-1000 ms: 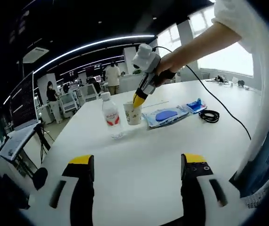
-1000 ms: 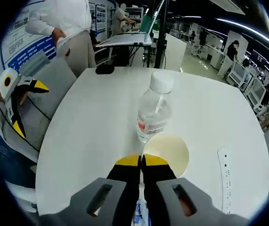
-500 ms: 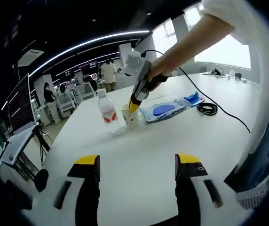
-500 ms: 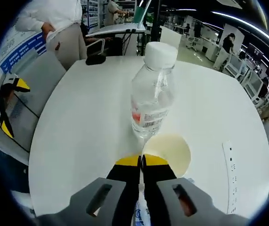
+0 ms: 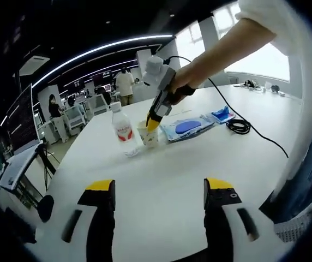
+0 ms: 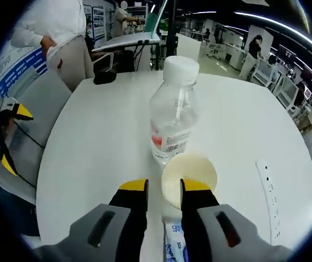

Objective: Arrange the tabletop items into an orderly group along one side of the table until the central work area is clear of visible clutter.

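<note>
A clear water bottle (image 6: 172, 125) with a white cap and red label stands upright on the white table (image 6: 90, 147). A cream paper cup (image 6: 190, 173) stands right beside it. My right gripper (image 6: 164, 186) is open, its jaws straddling the cup's near rim without pinching it. In the left gripper view the bottle (image 5: 122, 131), the cup (image 5: 149, 135) and a blue wipes packet (image 5: 186, 127) stand in a row at the far side, with the right gripper (image 5: 153, 123) pointing down at the cup. My left gripper (image 5: 159, 188) hovers open over bare table, holding nothing.
A black coiled cable (image 5: 238, 126) and a small blue item (image 5: 221, 114) lie past the packet. A white power strip (image 6: 266, 191) lies right of the cup. The left gripper (image 6: 9, 131) hangs beyond the table's left edge. People and desks stand in the background.
My right gripper's jaws, shut on the cup's rim before, have parted and let it go. The cup stands next to the bottle. The left gripper has barely moved.
</note>
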Demonstrator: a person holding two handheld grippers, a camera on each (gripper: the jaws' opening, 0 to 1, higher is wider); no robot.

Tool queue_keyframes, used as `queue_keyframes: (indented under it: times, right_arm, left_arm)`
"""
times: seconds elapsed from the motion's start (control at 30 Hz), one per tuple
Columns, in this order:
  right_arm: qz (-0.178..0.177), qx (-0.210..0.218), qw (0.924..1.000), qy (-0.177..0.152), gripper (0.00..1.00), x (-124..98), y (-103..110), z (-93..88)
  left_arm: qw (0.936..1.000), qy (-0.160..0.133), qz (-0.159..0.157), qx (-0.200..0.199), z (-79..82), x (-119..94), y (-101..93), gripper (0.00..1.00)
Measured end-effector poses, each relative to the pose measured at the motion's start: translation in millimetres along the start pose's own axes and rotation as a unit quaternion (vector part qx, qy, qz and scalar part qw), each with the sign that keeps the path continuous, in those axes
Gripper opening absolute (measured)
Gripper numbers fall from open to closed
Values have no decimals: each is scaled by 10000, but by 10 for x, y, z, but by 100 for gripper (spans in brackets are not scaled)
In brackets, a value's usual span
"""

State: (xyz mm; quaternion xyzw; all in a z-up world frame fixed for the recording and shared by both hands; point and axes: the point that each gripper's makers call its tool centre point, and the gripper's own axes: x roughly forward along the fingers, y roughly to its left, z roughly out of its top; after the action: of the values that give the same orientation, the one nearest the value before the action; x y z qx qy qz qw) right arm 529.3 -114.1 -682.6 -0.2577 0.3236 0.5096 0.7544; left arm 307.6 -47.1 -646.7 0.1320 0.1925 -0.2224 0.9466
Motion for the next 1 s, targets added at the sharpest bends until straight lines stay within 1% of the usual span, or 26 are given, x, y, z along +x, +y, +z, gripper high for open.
queue_keyframes:
  times: [0.1,0.2,0.3,0.43,0.57,0.63,0.7,0.77,0.9,0.97,1.0]
  right_arm:
    - [-40,106,9998,-150,25,-130,16,24]
    - [-133,108,9995,-269,26,-295,47,13]
    - [-201,211,9988,-381,28,-421,64,-5]
    - [-305,399,9971,-569,30,-647,122,-54]
    - [-442,579,9948,-715,31,-874,168,-162]
    - [-532,694,9932,-765,31,-985,189,-246]
    - [-600,736,9923,-790,31,-1097,223,-345]
    - [-659,780,9915,-800,31,-1184,250,-433]
    - [-881,855,9897,-733,31,-1402,308,-691]
    - [-960,1011,9873,-757,31,-1490,337,-796]
    - [-1024,1122,9853,-784,31,-1561,361,-877]
  left_arm:
    - [10000,-7,-21,-41,2,-3,1,67]
    - [10000,1,-62,-41,2,1,-17,67]
    - [10000,1,-94,0,6,1,-38,67]
    - [10000,15,-61,-60,-4,-4,-18,67]
    - [9999,43,-43,-99,-20,-2,-11,67]
    - [9999,56,-70,-106,-24,2,-25,68]
    - [9999,9,-114,-98,-2,5,-56,68]
    - [9998,23,-164,-66,-2,13,-86,69]
    - [9996,70,-265,-47,-18,28,-135,69]
    - [9994,95,-321,-55,-26,39,-159,69]
    - [9993,109,-343,-53,-31,44,-170,69]
